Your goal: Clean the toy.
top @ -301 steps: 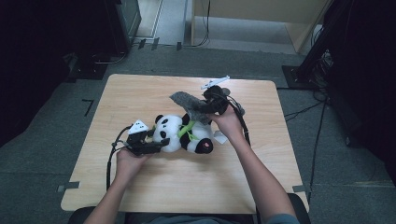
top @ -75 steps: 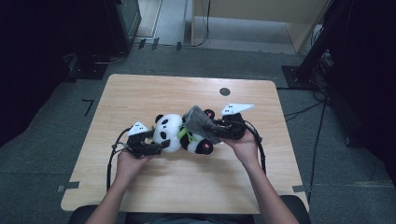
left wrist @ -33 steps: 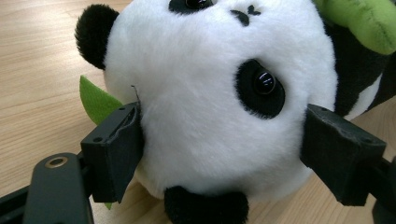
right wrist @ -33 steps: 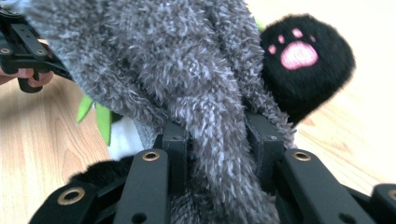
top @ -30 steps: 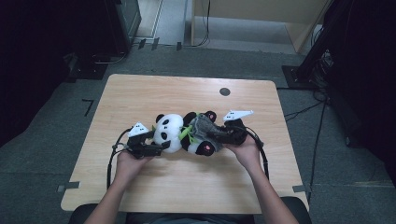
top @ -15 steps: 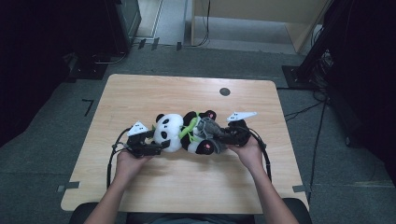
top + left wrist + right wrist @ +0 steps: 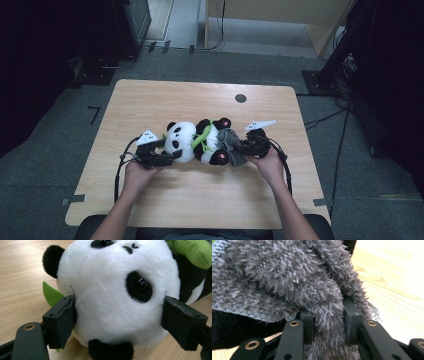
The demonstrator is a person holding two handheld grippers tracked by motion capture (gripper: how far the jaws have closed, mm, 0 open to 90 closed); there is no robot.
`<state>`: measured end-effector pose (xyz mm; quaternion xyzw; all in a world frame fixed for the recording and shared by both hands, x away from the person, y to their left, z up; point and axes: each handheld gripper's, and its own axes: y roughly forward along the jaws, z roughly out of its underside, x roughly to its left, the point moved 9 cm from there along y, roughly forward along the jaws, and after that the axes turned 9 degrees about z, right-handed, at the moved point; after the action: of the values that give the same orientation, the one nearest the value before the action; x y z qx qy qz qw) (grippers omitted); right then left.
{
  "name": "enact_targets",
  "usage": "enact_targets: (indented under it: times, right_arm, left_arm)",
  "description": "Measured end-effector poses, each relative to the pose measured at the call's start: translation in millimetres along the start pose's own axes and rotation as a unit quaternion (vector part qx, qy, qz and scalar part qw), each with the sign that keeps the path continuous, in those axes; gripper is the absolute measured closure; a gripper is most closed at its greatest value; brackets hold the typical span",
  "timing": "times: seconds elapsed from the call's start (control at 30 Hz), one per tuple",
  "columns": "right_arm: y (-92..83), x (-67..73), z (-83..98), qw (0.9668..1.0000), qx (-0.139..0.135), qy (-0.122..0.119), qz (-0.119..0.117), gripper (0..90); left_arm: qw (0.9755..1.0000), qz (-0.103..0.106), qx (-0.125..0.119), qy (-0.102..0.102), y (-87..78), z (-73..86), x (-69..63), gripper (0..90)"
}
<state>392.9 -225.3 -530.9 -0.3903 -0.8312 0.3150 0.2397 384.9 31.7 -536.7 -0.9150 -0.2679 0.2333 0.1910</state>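
A panda plush [image 7: 192,141] with a green leaf lies on its side mid-table, head to the left. My left gripper [image 7: 169,156] has its jaws pressed on both sides of the white head [image 7: 112,290], with one black pad [image 7: 61,320] sunk into the fur. A grey fuzzy cloth [image 7: 231,144] is bunched against the panda's lower body by its pink-soled foot. My right gripper [image 7: 244,148] is shut on a fold of that cloth [image 7: 287,277], which hangs pinched between the two pads [image 7: 352,317]. The left gripper [image 7: 122,323] and right gripper [image 7: 328,323] are each held by a hand.
The wooden table [image 7: 200,100] has a small black round mark [image 7: 240,98] near its far edge. Gripper cables loop beside both hands. Dark cabinets and floor cables surround the table.
The right gripper has carried the grey cloth down and leftward from the table's back right onto the panda's lower body. The left gripper has stayed clamped on the head.
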Motion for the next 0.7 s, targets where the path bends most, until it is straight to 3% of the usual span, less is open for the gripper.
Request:
enact_targets:
  times: [0.13, 0.37, 0.5, 0.7]
  right_arm:
    - [-3.5, -3.6, 0.7, 1.0, 0.005, 0.001, 0.006, 71.1]
    - [-19.1, 1.2, -10.1, 0.9998, -0.015, -0.011, 0.003, 73.4]
    - [-36.6, 14.9, -28.2, 0.9986, -0.044, -0.029, -0.001, 74.0]
    - [-47.5, 30.3, -48.4, 0.9966, -0.062, -0.054, -0.001, 73.8]
  left_arm:
    - [1.0, 0.0, 0.0, 0.0, -0.3, -0.1, 0.1, 16.9]
    - [1.0, -0.003, -0.005, -0.003, -1.2, -1.6, 0.6, 16.9]
    - [0.9999, -0.004, -0.01, -0.008, -2.6, -3.6, 0.3, 17.2]
    - [0.9999, -0.007, -0.007, 0.001, -3.8, -3.4, -1.5, 17.5]
